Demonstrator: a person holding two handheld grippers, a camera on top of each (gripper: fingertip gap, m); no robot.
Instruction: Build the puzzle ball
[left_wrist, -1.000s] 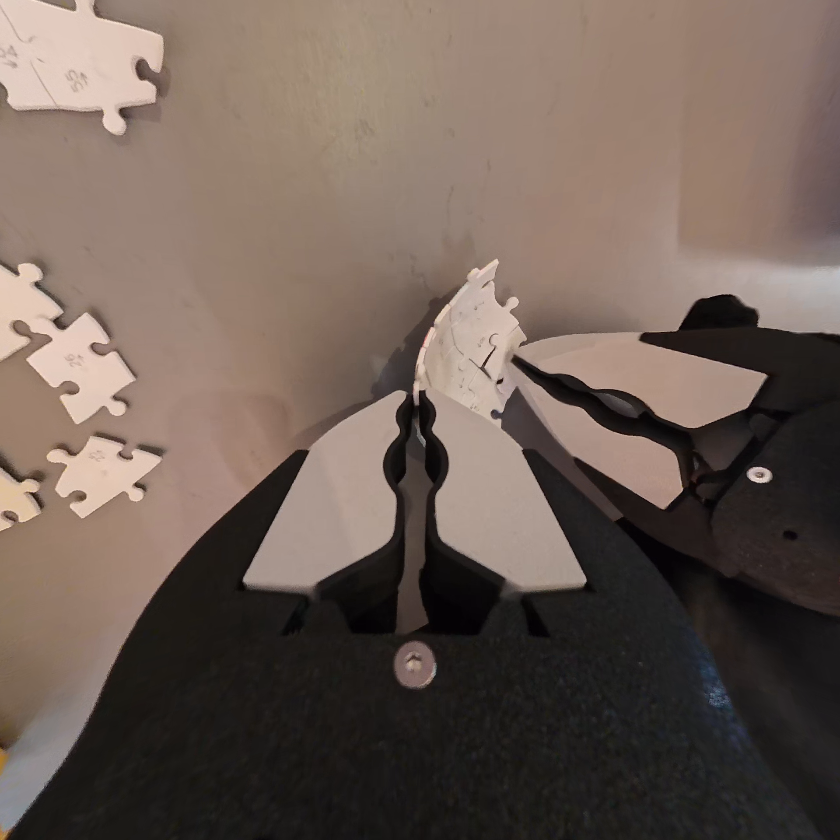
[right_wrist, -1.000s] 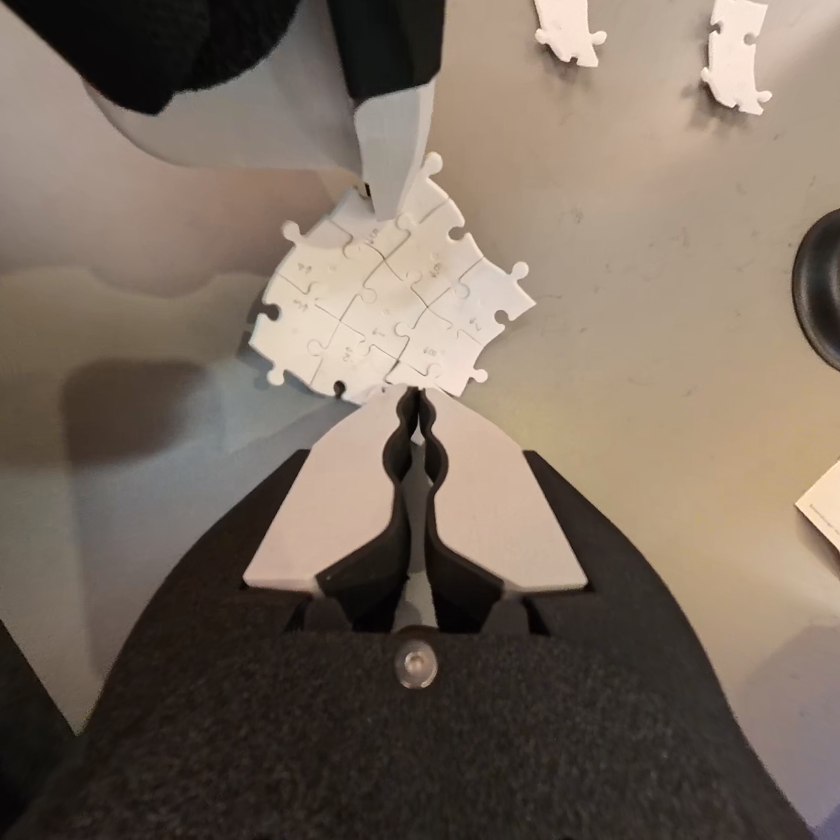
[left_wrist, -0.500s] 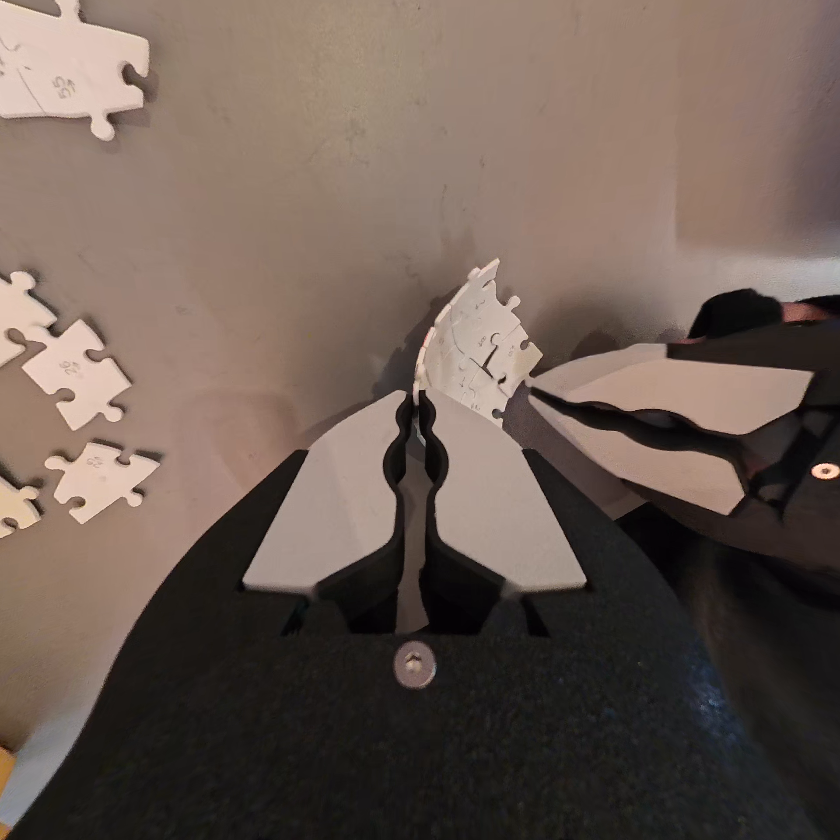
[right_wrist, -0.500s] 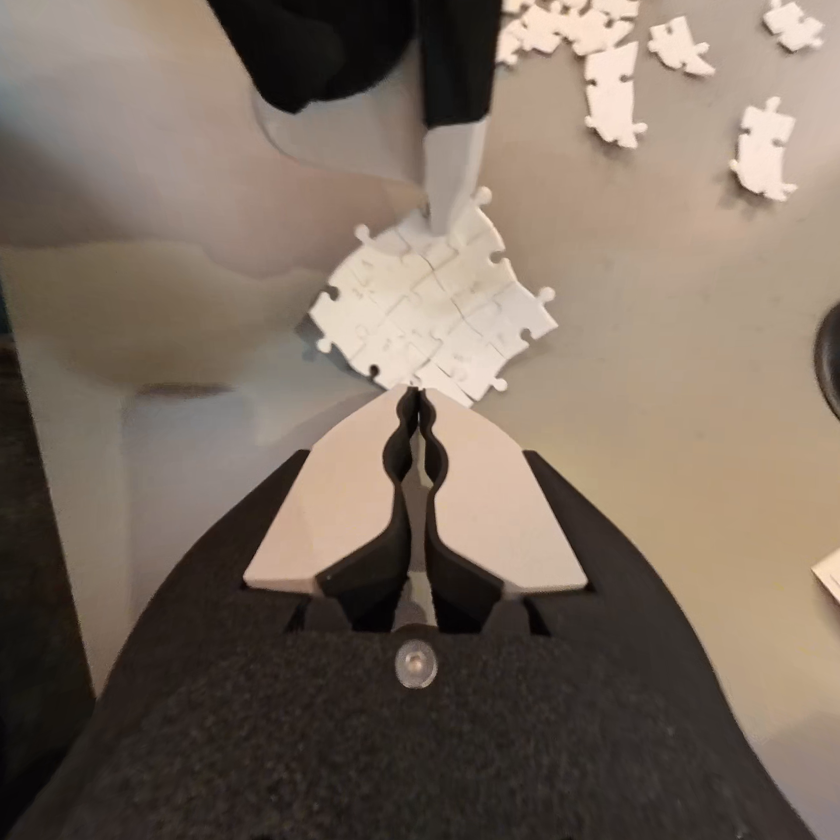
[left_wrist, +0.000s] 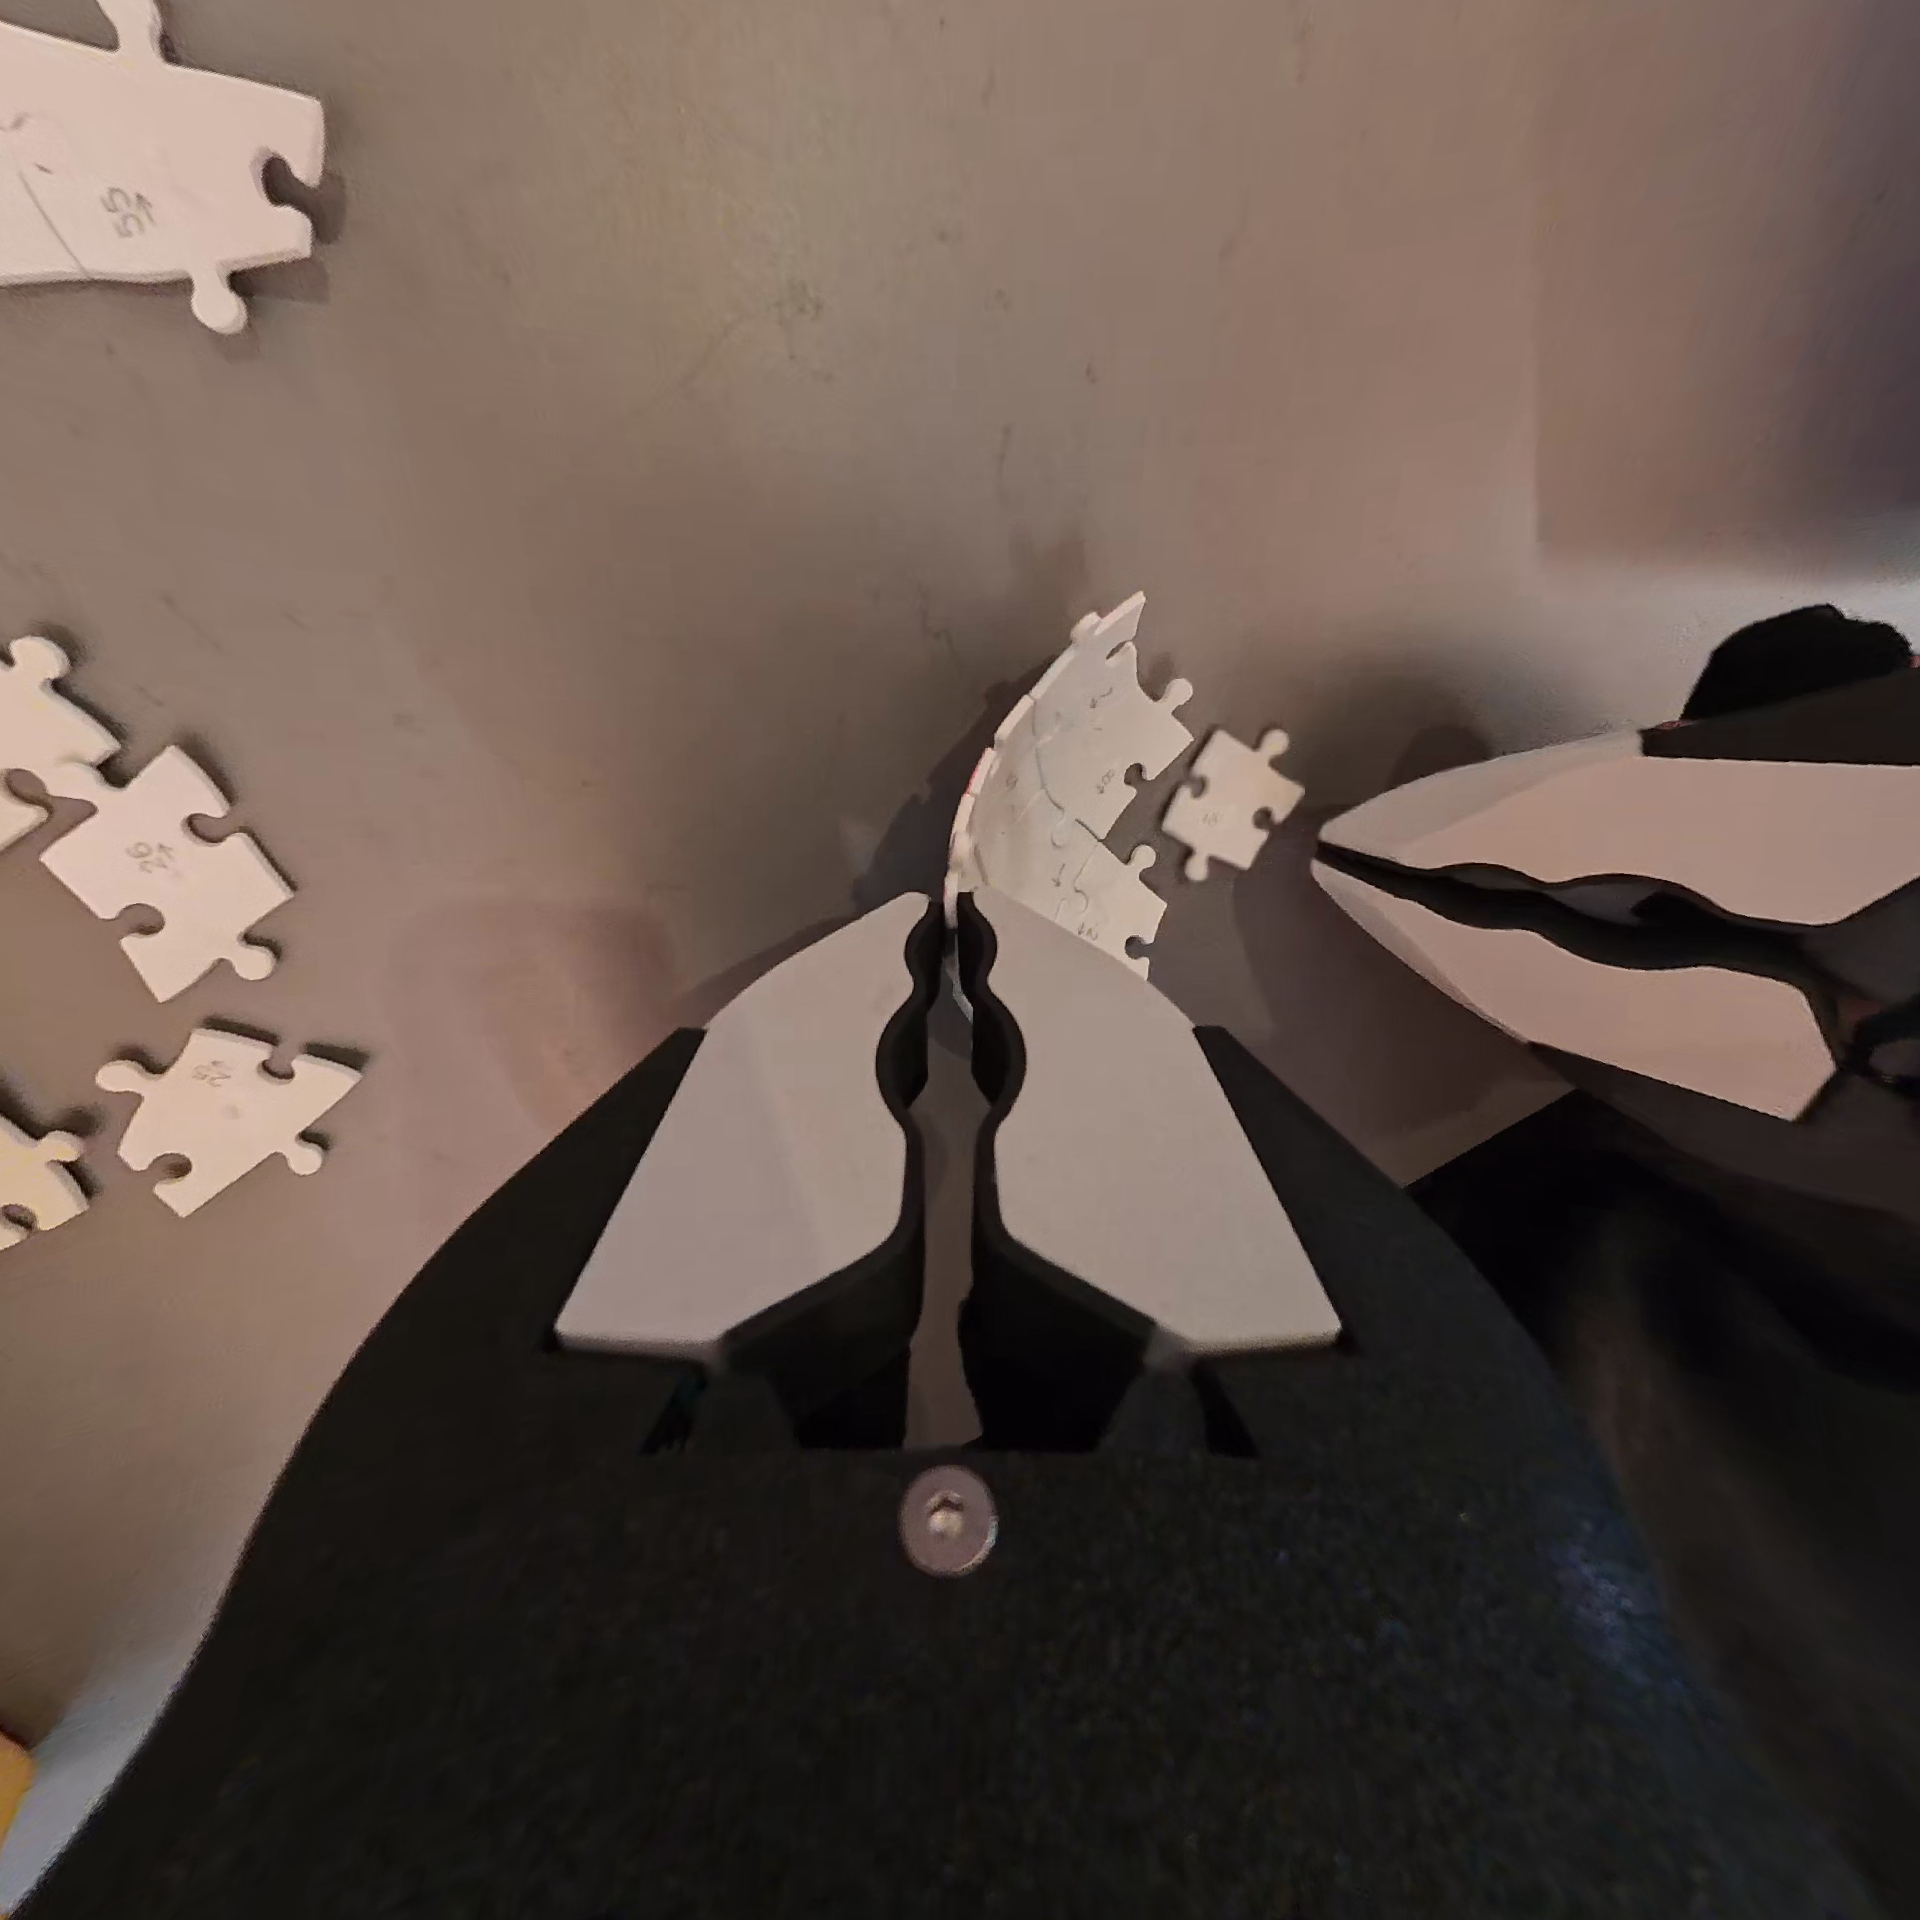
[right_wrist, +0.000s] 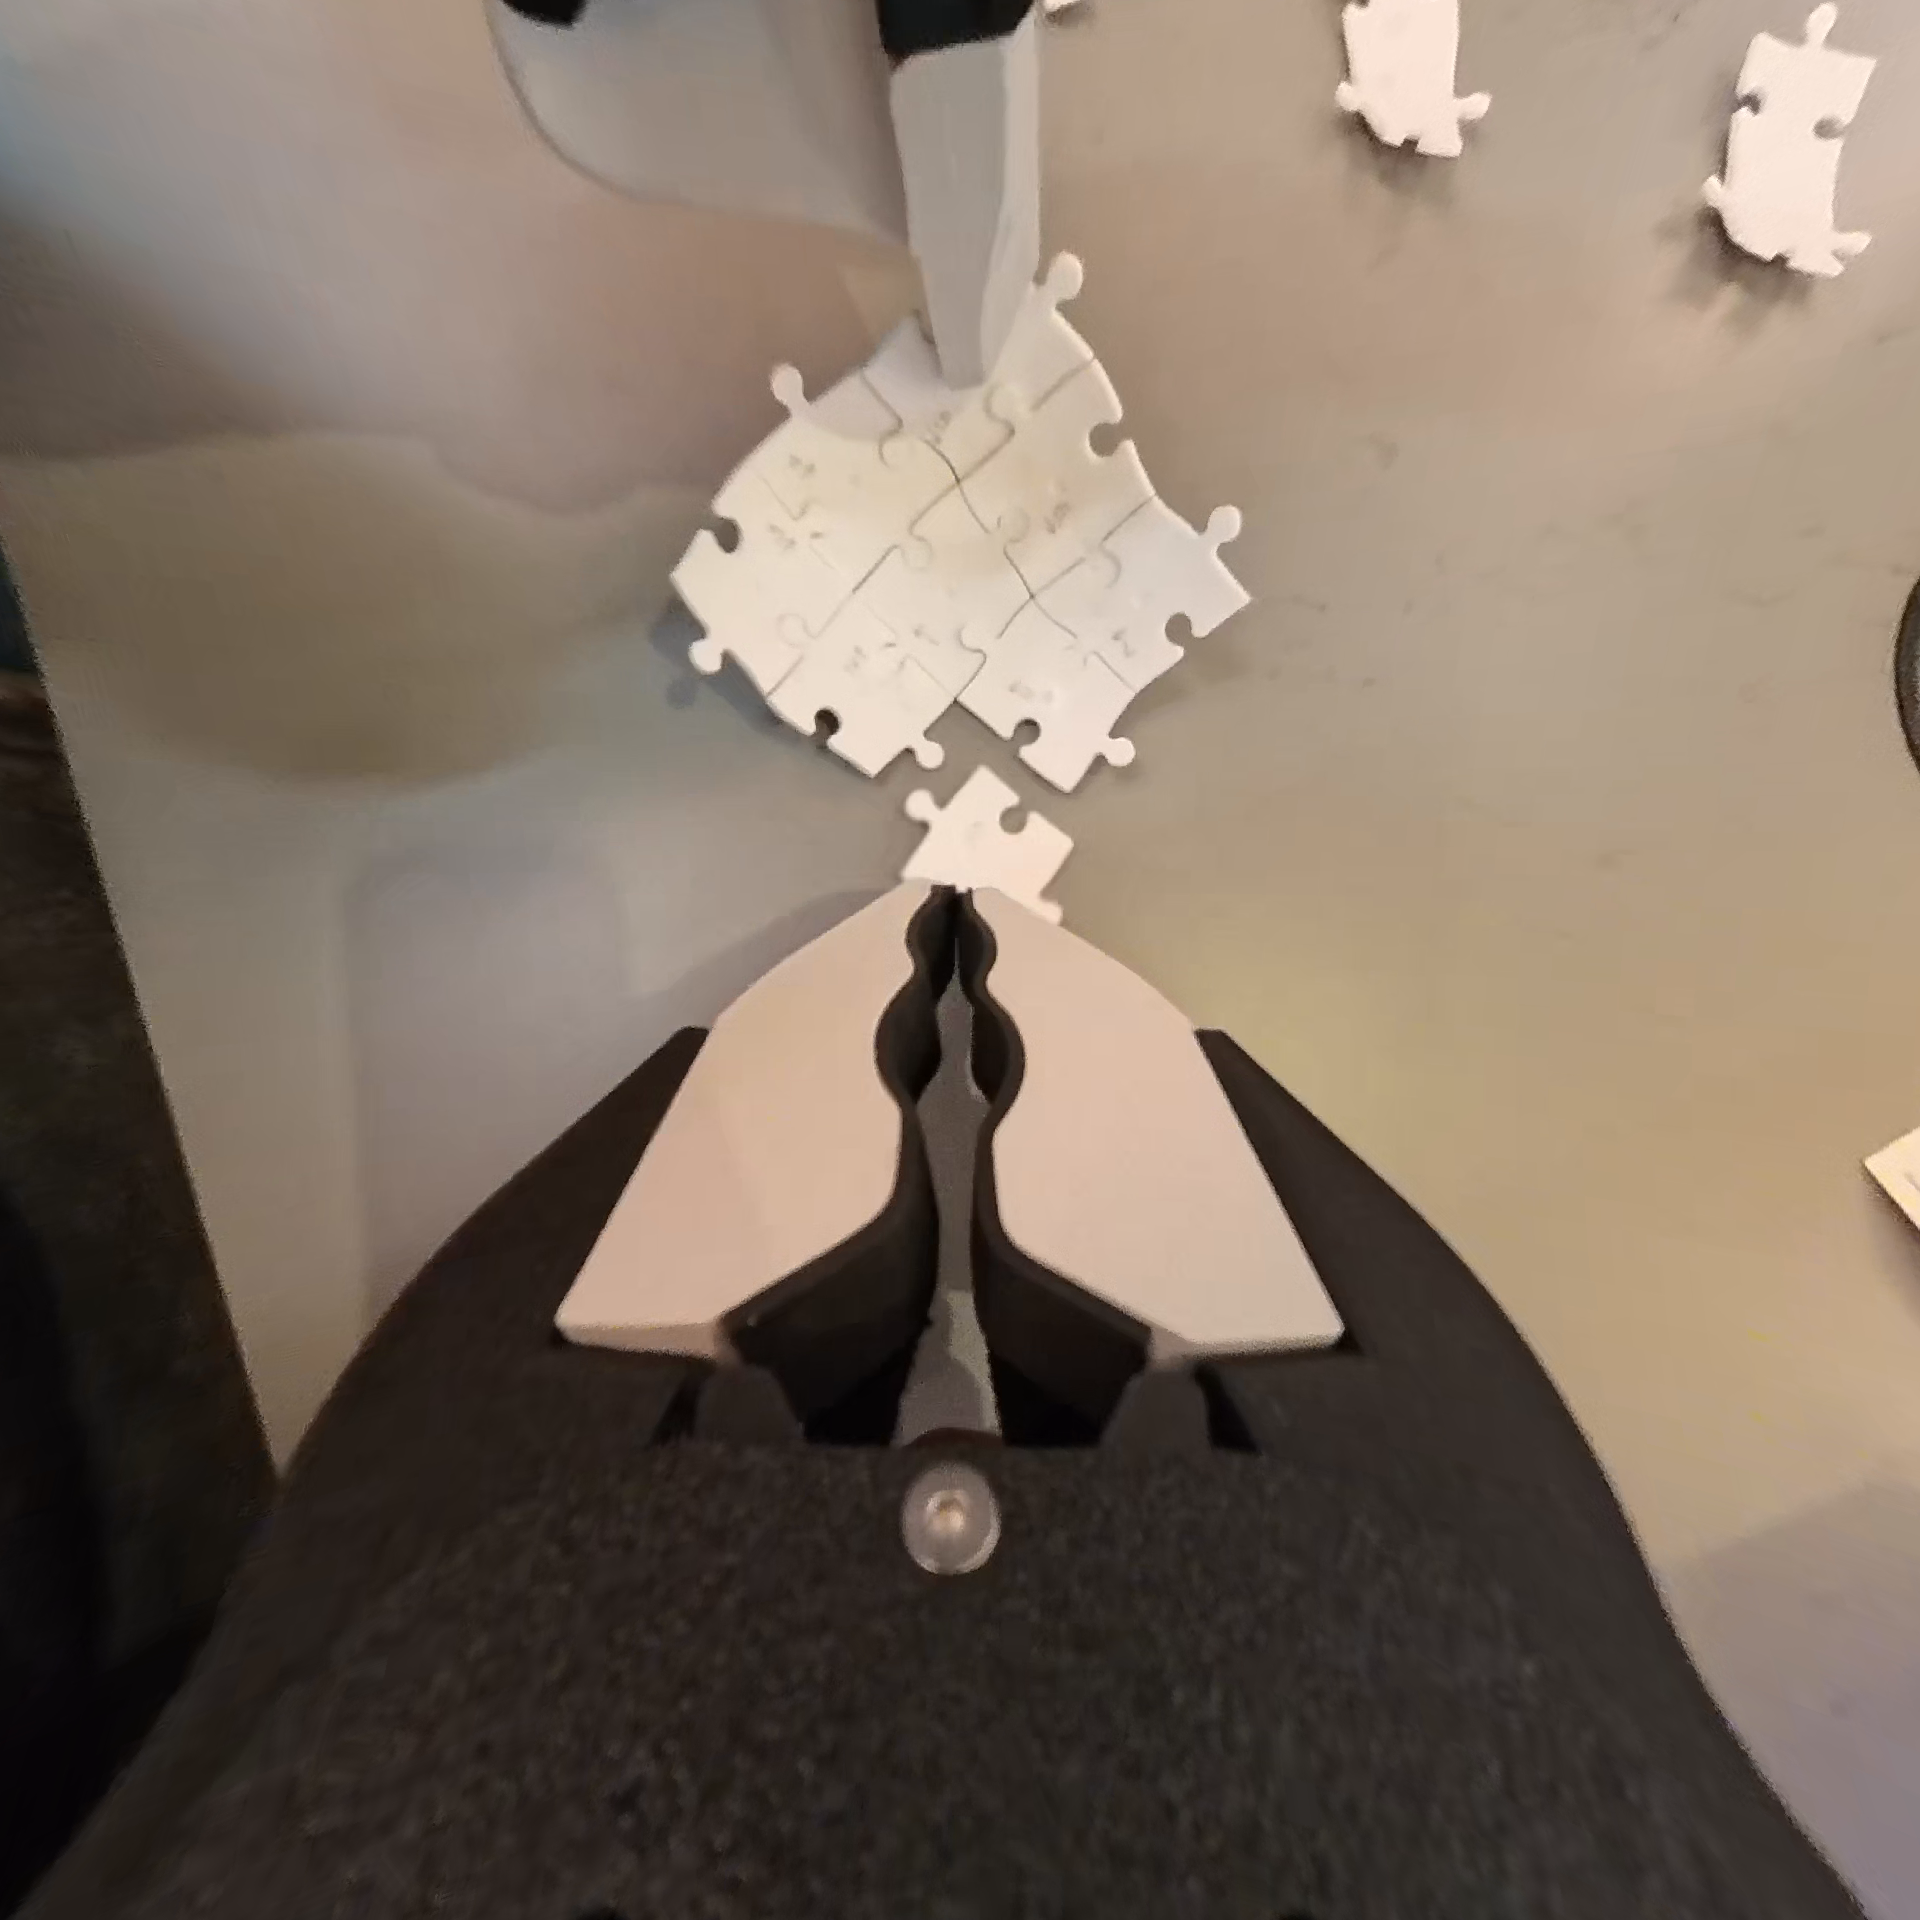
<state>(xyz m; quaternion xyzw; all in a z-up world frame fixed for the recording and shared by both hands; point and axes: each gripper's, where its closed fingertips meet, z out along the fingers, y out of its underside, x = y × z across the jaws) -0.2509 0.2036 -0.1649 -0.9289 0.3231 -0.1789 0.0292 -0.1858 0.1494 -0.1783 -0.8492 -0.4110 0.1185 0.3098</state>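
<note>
Gripping one white loose piece (right_wrist: 987, 844) by its near edge, the right gripper (right_wrist: 954, 904) had its fingers nearly together, the piece just short of the curved puzzle section (right_wrist: 961, 566), a small gap between them. Left gripper (left_wrist: 943, 912) was pinched narrow on that section's edge, holding it up off the grey bench (left_wrist: 727, 468), tilted, white inner face toward the right gripper. Farther out, spare pieces (left_wrist: 166, 852) lay flat along the bench's left side, two more (right_wrist: 1413, 78) beyond the section.
</note>
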